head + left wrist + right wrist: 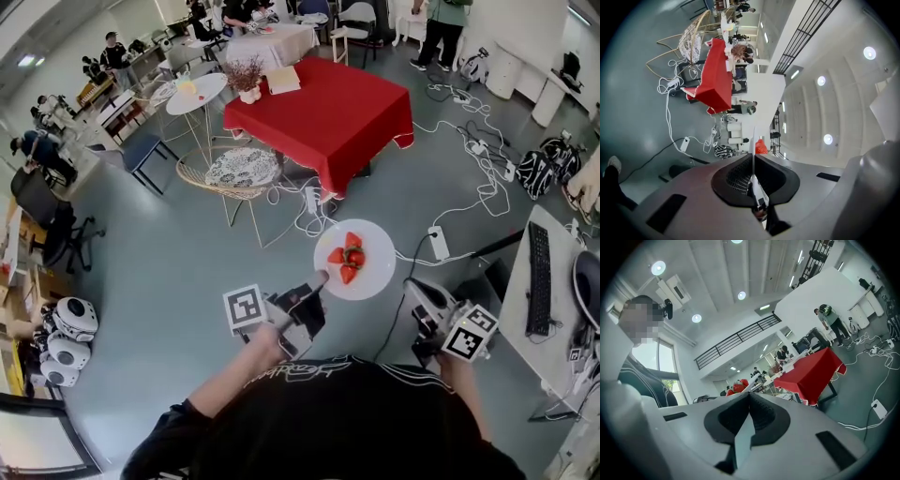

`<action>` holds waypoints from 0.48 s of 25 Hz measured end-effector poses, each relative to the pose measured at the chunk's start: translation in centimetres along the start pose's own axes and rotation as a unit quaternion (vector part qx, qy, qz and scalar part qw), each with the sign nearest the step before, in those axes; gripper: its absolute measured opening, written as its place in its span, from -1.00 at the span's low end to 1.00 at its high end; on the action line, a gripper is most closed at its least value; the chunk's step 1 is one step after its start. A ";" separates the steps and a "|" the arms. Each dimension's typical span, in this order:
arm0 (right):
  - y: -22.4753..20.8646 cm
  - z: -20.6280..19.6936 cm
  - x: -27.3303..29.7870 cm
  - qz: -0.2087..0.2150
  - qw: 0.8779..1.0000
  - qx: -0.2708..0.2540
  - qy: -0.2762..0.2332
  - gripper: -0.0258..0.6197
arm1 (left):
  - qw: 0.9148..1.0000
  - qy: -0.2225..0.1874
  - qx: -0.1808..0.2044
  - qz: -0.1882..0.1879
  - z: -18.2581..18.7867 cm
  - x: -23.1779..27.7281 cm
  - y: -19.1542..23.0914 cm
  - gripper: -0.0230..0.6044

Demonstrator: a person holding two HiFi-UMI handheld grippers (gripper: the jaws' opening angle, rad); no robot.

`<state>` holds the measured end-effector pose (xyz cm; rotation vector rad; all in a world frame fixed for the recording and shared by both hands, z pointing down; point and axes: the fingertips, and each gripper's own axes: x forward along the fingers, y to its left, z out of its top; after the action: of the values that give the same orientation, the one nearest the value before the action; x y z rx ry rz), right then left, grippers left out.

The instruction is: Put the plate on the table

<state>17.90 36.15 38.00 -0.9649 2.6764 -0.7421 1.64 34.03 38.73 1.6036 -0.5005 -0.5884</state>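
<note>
Head view: a round, flat white plate (pixel 371 282) is carried level in the air over the smooth grey floor (pixel 187 244), near the person and well short of the far desk (pixel 323 108), a square one draped in red cloth. A few glossy red strawberries (pixel 348 258) sit in a cluster at the plate's middle. Both forearms reach forward from the dark-sleeved body, one on either side of the plate. The left tongs (pixel 319 279) meet the plate's near-left rim, with their marker cube (pixel 247 309) just behind. The right tongs (pixel 410 284) come to the near-right rim, though contact there is hard to make out from above. White cables (pixel 469 150) trail over the floor on the right.

Left gripper view: the picture is rolled onto its side. The left tongs (pixel 753 157) are closed to a narrow slit on the plate (pixel 753 140), which shows edge-on as a thin white line between the ribbed black pads. One strawberry (pixel 761 147) peeks past the tips. The desk (pixel 715 77) lies far off.

Right gripper view: the right tongs (pixel 750 393) point level, their dark ribbed pads drawn together on the plate's thin pale rim (pixel 754 386). The strawberries (pixel 735 388) show just left of the tips, and the desk (pixel 811 373) stands beyond at the right.
</note>
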 end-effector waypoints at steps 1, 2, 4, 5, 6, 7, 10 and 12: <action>-0.3 0.4 -0.2 0.003 1.000 -0.001 -0.002 -0.90 | 1.000 -0.002 -0.001 -0.001 -0.3 0.3 -0.1 -0.87; -0.5 0.8 -0.4 0.006 1.000 -0.001 -0.003 -0.90 | 1.000 -0.004 -0.001 -0.002 -0.6 0.6 -0.2 -0.87; -0.8 1.4 -0.6 0.011 1.000 -0.002 -0.006 -0.90 | 1.000 -0.008 0.001 -0.005 -1.0 1.1 -0.4 -0.87; -0.9 1.6 -0.6 0.014 1.000 -0.003 -0.008 -0.90 | 1.000 -0.010 0.002 -0.006 -1.1 1.2 -0.6 -0.87; -1.0 1.8 -0.6 0.015 1.000 -0.004 -0.010 -0.90 | 1.000 -0.012 0.002 -0.008 -1.1 1.4 -0.7 -0.87; -1.2 2.0 -0.6 0.017 1.000 -0.005 -0.011 -0.90 | 1.000 -0.014 0.003 -0.009 -1.1 1.5 -0.9 -0.87; -1.6 2.1 -0.3 0.021 1.000 -0.002 -0.010 -0.90 | 1.000 -0.023 0.005 -0.010 -0.7 1.5 -1.0 -0.87; -2.0 2.1 0.0 0.025 1.000 0.002 -0.008 -0.90 | 0.999 -0.031 0.003 -0.010 -0.1 1.6 -0.8 -0.87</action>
<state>19.71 33.99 37.30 -0.8968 2.6735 -0.7271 2.89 33.18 37.79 1.6012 -0.5320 -0.6540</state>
